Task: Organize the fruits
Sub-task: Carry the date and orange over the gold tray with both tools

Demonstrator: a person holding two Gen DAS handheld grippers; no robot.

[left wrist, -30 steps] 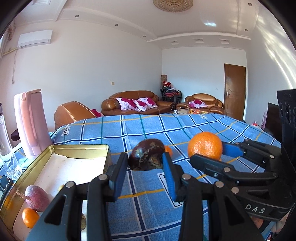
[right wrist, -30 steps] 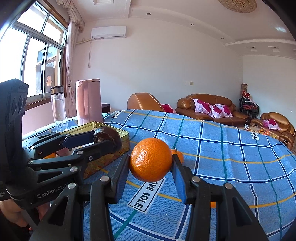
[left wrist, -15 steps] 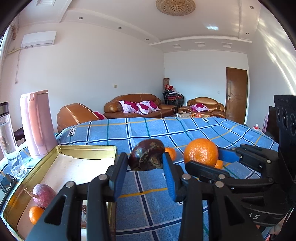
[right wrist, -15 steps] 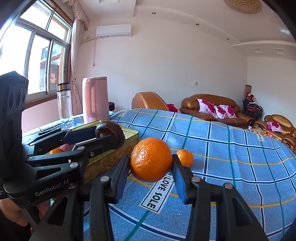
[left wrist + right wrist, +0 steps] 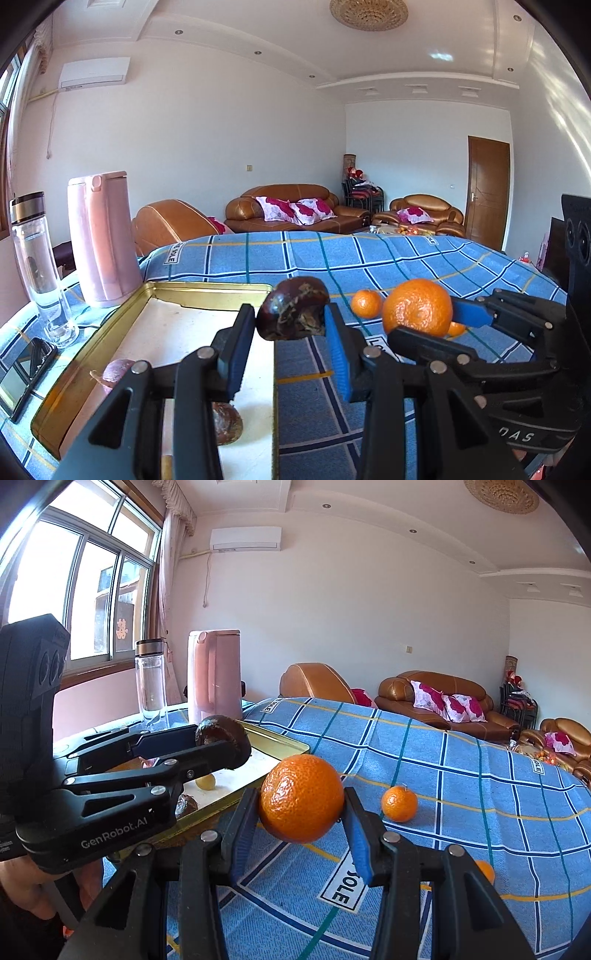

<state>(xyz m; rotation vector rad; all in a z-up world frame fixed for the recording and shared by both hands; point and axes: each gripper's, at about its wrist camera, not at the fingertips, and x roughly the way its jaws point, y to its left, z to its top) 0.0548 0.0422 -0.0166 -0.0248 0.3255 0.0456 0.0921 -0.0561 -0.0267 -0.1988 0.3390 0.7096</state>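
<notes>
My left gripper (image 5: pixel 290 334) is shut on a dark brown wrinkled fruit (image 5: pixel 293 314), held above the right edge of the gold tin tray (image 5: pixel 207 290). It also shows in the right wrist view (image 5: pixel 221 738). My right gripper (image 5: pixel 301 812) is shut on a large orange (image 5: pixel 301 797), held above the blue checked cloth just right of the tray; the orange shows in the left wrist view (image 5: pixel 417 307). The tray holds a purple fruit (image 5: pixel 116 371), a brown fruit (image 5: pixel 227 422) and a small yellowish fruit (image 5: pixel 205 782). A small orange (image 5: pixel 399 804) lies on the cloth.
A pink kettle (image 5: pixel 101 240) and a clear bottle (image 5: pixel 37 266) stand left of the tray. A phone (image 5: pixel 22 376) lies at the left edge. Another small orange (image 5: pixel 484 870) lies on the cloth at the right. Sofas stand beyond the table.
Both grippers have moved left toward the tray, keeping their fruits. The dark fruit now hangs over the tray's right edge.
</notes>
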